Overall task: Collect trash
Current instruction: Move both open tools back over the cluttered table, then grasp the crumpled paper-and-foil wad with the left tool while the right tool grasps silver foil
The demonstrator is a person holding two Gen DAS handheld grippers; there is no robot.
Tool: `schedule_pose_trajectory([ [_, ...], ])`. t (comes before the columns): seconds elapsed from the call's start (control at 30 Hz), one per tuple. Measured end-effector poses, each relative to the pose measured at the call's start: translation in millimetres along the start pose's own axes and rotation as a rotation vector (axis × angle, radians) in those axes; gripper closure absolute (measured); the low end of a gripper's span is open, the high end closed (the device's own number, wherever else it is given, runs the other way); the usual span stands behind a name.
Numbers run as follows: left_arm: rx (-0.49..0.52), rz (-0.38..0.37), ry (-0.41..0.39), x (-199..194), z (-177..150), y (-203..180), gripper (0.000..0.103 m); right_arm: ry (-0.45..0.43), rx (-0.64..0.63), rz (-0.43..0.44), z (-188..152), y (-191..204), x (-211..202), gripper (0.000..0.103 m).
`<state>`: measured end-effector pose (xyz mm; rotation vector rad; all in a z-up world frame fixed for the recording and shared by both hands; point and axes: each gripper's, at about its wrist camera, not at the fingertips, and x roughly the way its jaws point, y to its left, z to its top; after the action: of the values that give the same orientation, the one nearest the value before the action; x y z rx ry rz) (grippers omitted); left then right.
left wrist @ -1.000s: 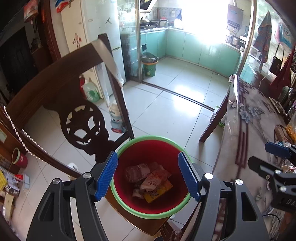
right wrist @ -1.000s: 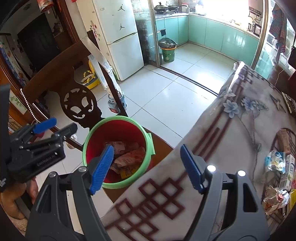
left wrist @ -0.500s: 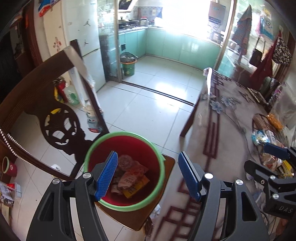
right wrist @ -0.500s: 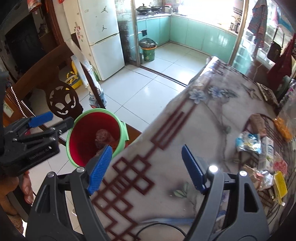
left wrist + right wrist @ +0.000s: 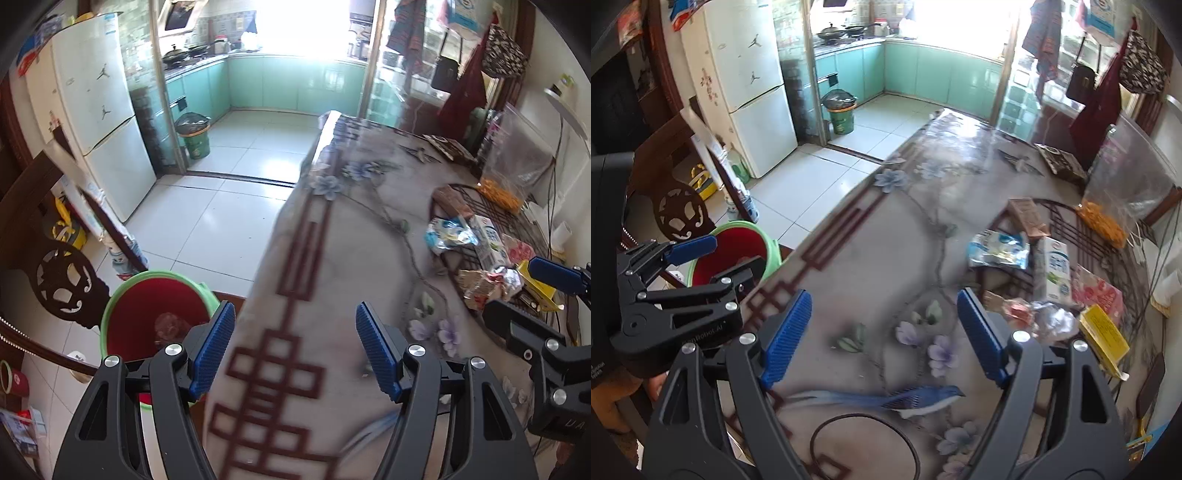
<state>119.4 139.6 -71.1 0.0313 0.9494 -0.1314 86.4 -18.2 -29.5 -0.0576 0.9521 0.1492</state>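
Observation:
A red bin with a green rim (image 5: pixel 155 317) stands on a wooden chair at the table's left edge, with wrappers inside; it also shows in the right wrist view (image 5: pixel 738 247). Trash lies at the right of the flowered table: a blue-white wrapper (image 5: pixel 997 249), a milk carton (image 5: pixel 1054 269), a crumpled clear wrapper (image 5: pixel 1052 321), a yellow box (image 5: pixel 1102 338) and a pink packet (image 5: pixel 1097 291). My left gripper (image 5: pixel 295 347) is open and empty over the table's left edge. My right gripper (image 5: pixel 884 336) is open and empty, left of the crumpled wrapper.
A carved wooden chair back (image 5: pixel 62 280) rises behind the bin. A clear bag of orange snacks (image 5: pixel 1108 206) and a brown packet (image 5: pixel 1025 216) sit further back on the table (image 5: pixel 886 240). A black cable (image 5: pixel 864 443) lies near the front edge. A fridge (image 5: pixel 746 85) stands far left.
Both grippers have swung right, from over the bin toward the table. The bin has slid to the left of both views and the trash pile has come closer. Both stay open.

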Motion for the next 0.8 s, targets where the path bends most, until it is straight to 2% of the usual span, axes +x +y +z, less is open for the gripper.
schedule_pose_trajectory([
  [0.17, 0.038, -0.041, 0.006, 0.6, 1.5, -45.4, 0.038, -0.011, 0.035, -0.005, -10.4, -38.8, -9.7, 0.021],
  [0.23, 0.052, -0.081, 0.015, 1.8, -0.3, -61.4, 0.032, -0.006, 0.051, -0.003, -16.9, -56.4, -11.3, 0.020],
  [0.3, 0.080, -0.104, 0.020, 3.5, -3.9, -78.3, 0.031, -0.002, 0.074, 0.001, -27.3, -74.2, -13.9, 0.019],
  [0.5, 0.237, -0.179, 0.050, 16.1, -15.7, -138.7, 0.029, 0.094, 0.204, -0.054, -89.8, -152.3, -7.6, 0.018],
  [0.67, 0.414, -0.232, 0.082, 47.4, -10.3, -198.5, 0.029, 0.146, 0.375, -0.126, -138.6, -216.4, -15.9, 0.018],
  [0.73, 0.434, -0.258, 0.116, 66.4, -4.3, -217.2, 0.029, 0.137, 0.420, -0.154, -147.6, -236.4, -24.4, 0.018],
  [0.8, 0.410, -0.275, 0.163, 85.3, 1.0, -229.2, 0.029, 0.115, 0.448, -0.168, -148.8, -250.9, -31.8, 0.018],
])
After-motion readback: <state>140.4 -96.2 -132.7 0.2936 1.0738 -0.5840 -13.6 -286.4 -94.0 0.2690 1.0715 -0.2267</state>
